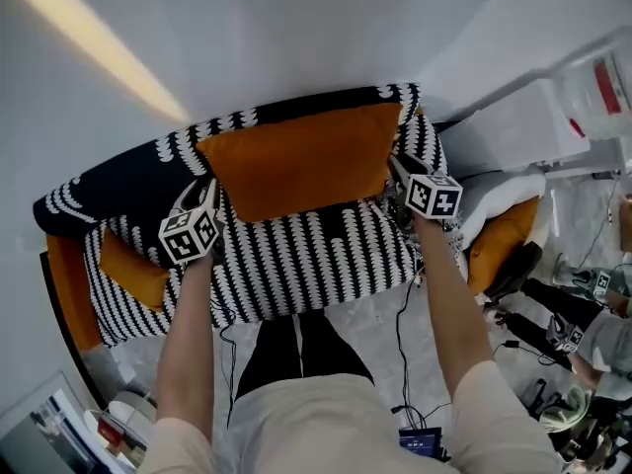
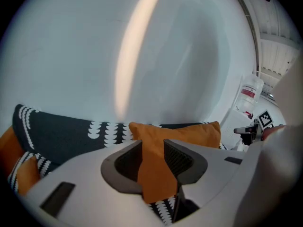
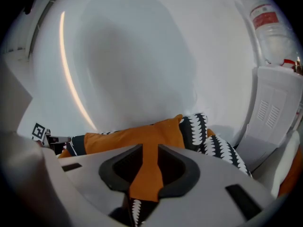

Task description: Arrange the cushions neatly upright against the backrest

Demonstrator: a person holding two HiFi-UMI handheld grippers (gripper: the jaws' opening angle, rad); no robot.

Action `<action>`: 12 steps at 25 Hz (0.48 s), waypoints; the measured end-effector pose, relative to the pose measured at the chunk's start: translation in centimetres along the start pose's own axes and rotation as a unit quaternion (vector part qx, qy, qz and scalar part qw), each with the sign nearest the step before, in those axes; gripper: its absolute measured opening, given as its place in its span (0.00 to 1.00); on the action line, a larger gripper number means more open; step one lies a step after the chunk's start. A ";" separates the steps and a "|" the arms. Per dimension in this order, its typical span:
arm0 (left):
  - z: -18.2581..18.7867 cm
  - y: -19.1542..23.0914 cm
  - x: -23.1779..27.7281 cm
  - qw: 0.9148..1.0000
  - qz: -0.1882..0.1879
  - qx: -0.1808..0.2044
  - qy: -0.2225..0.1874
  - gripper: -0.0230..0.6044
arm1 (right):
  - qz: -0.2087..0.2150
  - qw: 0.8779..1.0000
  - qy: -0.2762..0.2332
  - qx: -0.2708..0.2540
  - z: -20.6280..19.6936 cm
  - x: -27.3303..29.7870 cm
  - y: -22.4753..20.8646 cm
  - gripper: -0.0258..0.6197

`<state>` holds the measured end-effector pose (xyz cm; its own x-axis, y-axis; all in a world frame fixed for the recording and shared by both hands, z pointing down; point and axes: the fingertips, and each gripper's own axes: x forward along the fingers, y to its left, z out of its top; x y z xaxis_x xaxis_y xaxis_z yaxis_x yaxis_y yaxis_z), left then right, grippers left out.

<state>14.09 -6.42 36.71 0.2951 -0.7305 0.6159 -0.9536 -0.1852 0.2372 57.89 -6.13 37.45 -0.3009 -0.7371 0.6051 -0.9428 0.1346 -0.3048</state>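
Observation:
A large orange cushion (image 1: 296, 161) stands upright against the black-and-white patterned backrest (image 1: 128, 171) of the sofa (image 1: 316, 255). My left gripper (image 1: 209, 188) holds its lower left corner and my right gripper (image 1: 395, 168) its lower right corner. In the left gripper view the orange cushion (image 2: 189, 134) runs down between the jaws of the left gripper (image 2: 154, 161), and the cloth lies against both pads. The right gripper view shows the orange cushion (image 3: 132, 138) pinched the same way in the right gripper (image 3: 147, 167).
A smaller orange cushion (image 1: 133, 270) lies on the seat at the left end. Another orange cushion (image 1: 499, 240) rests on a white seat to the right of the sofa. Cables (image 1: 400, 344) trail on the floor by my legs. A person (image 1: 592, 334) sits at the far right.

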 end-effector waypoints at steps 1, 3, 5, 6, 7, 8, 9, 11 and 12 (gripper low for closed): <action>-0.1 -0.5 -1.2 1.000 0.000 0.001 0.003 0.28 | 0.009 1.000 -0.001 0.005 -0.2 -1.0 1.1 0.19; -0.6 -1.6 -3.7 1.000 -0.001 0.004 0.008 0.24 | 0.030 0.999 -0.003 0.013 -0.8 -3.0 3.3 0.14; -1.4 -2.7 -6.2 1.000 -0.001 0.004 0.010 0.15 | 0.051 0.999 -0.001 0.009 -1.5 -4.9 5.4 0.12; -1.8 -3.2 -7.4 1.000 -0.002 0.002 0.009 0.13 | 0.060 0.998 0.000 0.003 -1.9 -5.8 6.4 0.11; -2.3 -3.8 -8.7 1.000 -0.004 -0.001 0.009 0.12 | 0.067 0.998 0.001 -0.001 -2.4 -6.7 7.2 0.10; -3.0 -4.2 -9.9 1.000 -0.006 -0.003 0.009 0.11 | 0.070 0.998 0.001 -0.004 -3.0 -7.7 7.9 0.09; -3.6 -4.6 -11.1 1.000 -0.007 -0.005 0.010 0.10 | 0.074 0.997 0.002 -0.003 -3.6 -8.6 8.5 0.09; -4.9 -4.8 -13.4 1.000 -0.003 -0.009 0.015 0.08 | 0.088 0.996 0.006 -0.005 -4.7 -10.3 10.3 0.08; -5.4 -4.7 -14.5 1.000 0.002 -0.013 0.017 0.08 | 0.099 0.995 0.011 -0.013 -5.3 -11.0 11.4 0.08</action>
<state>14.62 8.65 30.71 0.2931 -0.7079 0.6427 -0.9532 -0.1645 0.2535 49.68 7.03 31.23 -0.4833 -0.6806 0.5506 -0.8683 0.2924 -0.4007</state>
